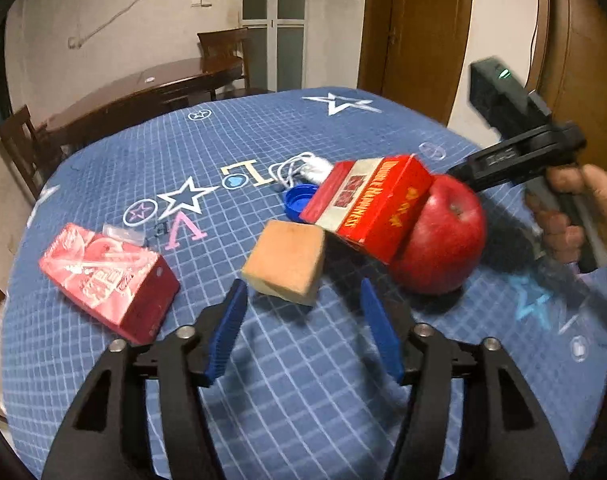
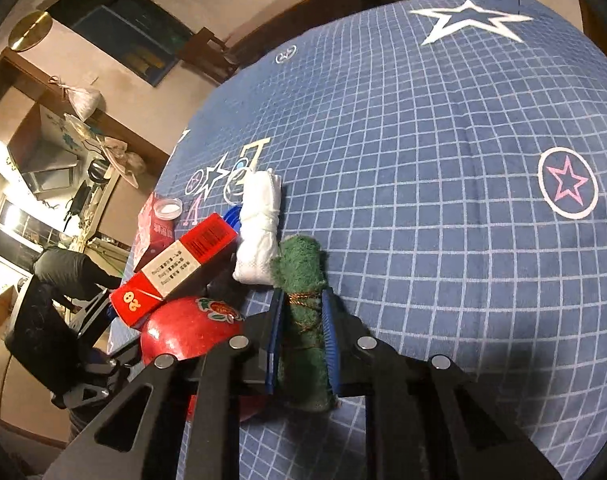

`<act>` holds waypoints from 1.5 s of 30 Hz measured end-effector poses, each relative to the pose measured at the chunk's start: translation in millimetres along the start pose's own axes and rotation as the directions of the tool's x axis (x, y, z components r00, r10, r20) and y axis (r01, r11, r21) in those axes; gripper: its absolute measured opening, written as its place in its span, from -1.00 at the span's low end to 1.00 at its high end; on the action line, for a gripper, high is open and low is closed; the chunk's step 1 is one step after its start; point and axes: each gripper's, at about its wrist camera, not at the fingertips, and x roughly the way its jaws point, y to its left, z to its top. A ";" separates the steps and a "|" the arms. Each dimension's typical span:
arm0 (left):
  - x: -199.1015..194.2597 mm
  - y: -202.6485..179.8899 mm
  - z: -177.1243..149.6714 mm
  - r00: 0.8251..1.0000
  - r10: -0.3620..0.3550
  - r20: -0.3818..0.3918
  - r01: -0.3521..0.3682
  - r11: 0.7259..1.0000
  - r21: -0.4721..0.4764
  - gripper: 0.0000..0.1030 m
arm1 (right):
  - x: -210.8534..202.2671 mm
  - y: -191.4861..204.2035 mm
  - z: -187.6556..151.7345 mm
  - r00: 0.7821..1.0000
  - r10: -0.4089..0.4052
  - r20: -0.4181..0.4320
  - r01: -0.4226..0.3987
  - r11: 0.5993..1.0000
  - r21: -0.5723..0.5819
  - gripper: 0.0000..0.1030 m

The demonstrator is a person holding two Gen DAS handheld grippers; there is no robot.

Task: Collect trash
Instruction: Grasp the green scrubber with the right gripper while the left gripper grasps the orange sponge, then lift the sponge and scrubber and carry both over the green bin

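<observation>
In the left wrist view my left gripper stands open over the blue cloth. A tan sponge block lies right at its fingertips, and the pads do not touch it. Beyond it a red cigarette box leans on a red apple. A red drink carton lies to the left. My right gripper is shut on a green rolled cloth tied with brown string. A white rolled cloth lies just ahead of it.
A blue bottle cap lies behind the cigarette box, near white string. The table has a blue checked cloth with stars. A hand holds the right tool at the right edge. Wooden chairs and a dark table stand behind.
</observation>
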 end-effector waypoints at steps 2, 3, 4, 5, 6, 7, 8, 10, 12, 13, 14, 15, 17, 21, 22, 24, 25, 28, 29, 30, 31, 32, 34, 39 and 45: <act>4.7 1.0 2.5 1.000 0.011 -0.007 -0.011 1.000 0.010 0.46 | -1.4 -0.5 -6.4 1.000 0.003 0.012 -0.003 1.000 -0.002 -0.63; 6.1 1.7 5.0 1.000 0.019 0.000 -0.019 1.000 0.011 0.48 | -1.3 -1.5 -8.1 1.000 0.009 0.015 -0.009 1.000 0.000 -0.63; 7.7 2.0 7.8 1.000 0.029 0.006 -0.029 0.999 0.014 0.50 | -1.4 -2.5 -9.5 1.000 0.013 0.017 -0.013 1.000 0.000 -0.63; 11.2 1.9 10.7 0.999 0.034 0.002 -0.034 0.999 0.017 0.50 | -2.2 -3.4 -10.6 1.000 0.016 0.021 -0.016 1.000 0.000 -0.63; 14.4 2.1 13.1 0.999 0.036 -0.006 -0.036 0.999 0.016 0.50 | -2.4 -3.7 -11.0 1.000 0.017 0.024 -0.017 1.000 0.000 -0.63; 20.1 3.5 15.9 0.999 0.037 -0.021 -0.037 0.999 0.006 0.50 | -1.9 -3.6 -11.3 0.999 0.017 0.027 -0.017 1.000 0.002 -0.63; 24.4 5.1 17.3 0.999 0.030 -0.038 -0.030 1.000 -0.004 0.49 | -4.8 -5.1 -12.8 0.999 0.017 0.029 -0.017 1.000 0.001 -0.63; 36.0 7.9 20.1 0.996 0.006 -0.089 -0.008 1.000 -0.023 0.31 | -9.0 -9.0 -16.2 0.999 0.015 0.035 -0.015 1.000 0.000 -0.63; 40.6 9.0 19.9 0.994 -0.013 -0.111 0.009 0.999 -0.034 -0.03 | -9.1 -8.9 -18.1 0.999 0.018 0.040 -0.018 1.000 0.000 -0.64; 41.3 8.8 19.5 0.993 -0.004 -0.117 0.000 0.999 -0.035 -0.17 | -10.4 -9.1 -19.9 0.999 0.017 0.044 -0.017 1.000 0.001 -0.64; 40.2 9.0 18.9 0.993 -0.003 -0.115 -0.001 0.999 -0.041 -0.20 | -12.9 -10.0 -22.4 0.999 0.016 0.050 -0.016 1.000 0.000 -0.64; 38.5 8.7 17.7 0.994 -0.004 -0.111 -0.001 0.999 -0.048 -0.21 | -15.1 -9.4 -24.6 0.998 0.015 0.056 -0.015 1.000 -0.002 -0.64; 32.6 6.2 13.8 0.995 -0.004 -0.099 -0.001 0.998 -0.056 -0.24 | -20.5 -8.0 -28.8 0.997 0.011 0.071 -0.010 1.000 -0.006 -0.65; 7.3 -4.7 -0.8 0.998 0.017 -0.063 -0.020 0.998 -0.053 -0.25 | -42.7 -1.5 -38.5 0.993 -0.011 0.121 0.016 0.999 -0.040 -0.65; 0.2 -6.1 -5.1 0.998 0.022 -0.055 -0.025 0.998 -0.058 -0.26 | -47.9 1.9 -41.6 0.991 -0.021 0.134 0.028 0.998 -0.053 -0.65; -10.3 -8.0 -12.1 0.998 0.035 -0.046 -0.038 0.997 -0.068 -0.26 | -59.3 6.8 -48.8 0.987 -0.034 0.158 0.045 0.997 -0.069 -0.65; -16.9 -9.1 -16.3 0.998 0.049 -0.037 -0.052 0.996 -0.071 -0.26 | -65.3 8.8 -53.8 0.984 -0.039 0.172 0.053 0.996 -0.075 -0.65; -36.7 -12.0 -24.6 0.997 0.076 -0.006 -0.076 0.992 -0.097 -0.26 | -84.8 16.7 -73.9 0.972 -0.068 0.226 0.090 0.992 -0.089 -0.65; -40.3 -14.2 -25.2 0.997 0.080 0.003 -0.079 0.991 -0.105 -0.26 | -91.0 19.9 -81.1 0.966 -0.079 0.244 0.106 0.990 -0.097 -0.65; -48.3 -16.4 -26.6 0.996 0.092 0.022 -0.089 0.989 -0.115 -0.26 | -99.4 25.8 -93.2 0.957 -0.098 0.273 0.132 0.985 -0.110 -0.65; -55.7 -21.1 -28.3 0.994 0.107 0.038 -0.101 0.987 -0.123 -0.26 | -104.9 30.7 -101.7 0.949 -0.114 0.293 0.156 0.980 -0.122 -0.65; -64.0 -24.3 -30.3 0.991 0.118 0.059 -0.109 0.984 -0.141 -0.26 | -109.9 34.9 -109.7 0.942 -0.127 0.310 0.174 0.976 -0.132 -0.65; -75.4 -30.1 -34.4 0.986 0.140 0.092 -0.123 0.978 -0.170 -0.26 | -121.5 49.4 -132.1 0.922 -0.149 0.357 0.215 0.965 -0.151 -0.65; -97.0 -59.3 -41.9 0.966 0.197 0.167 -0.164 0.967 -0.196 -0.26 | -147.0 82.8 -180.0 0.850 -0.215 0.481 0.334 0.926 -0.177 -0.65; -118.6 -103.4 -46.8 0.940 0.236 0.246 -0.181 0.957 -0.227 -0.26 | -181.6 114.3 -233.6 0.752 -0.263 0.604 0.454 0.871 -0.186 -0.65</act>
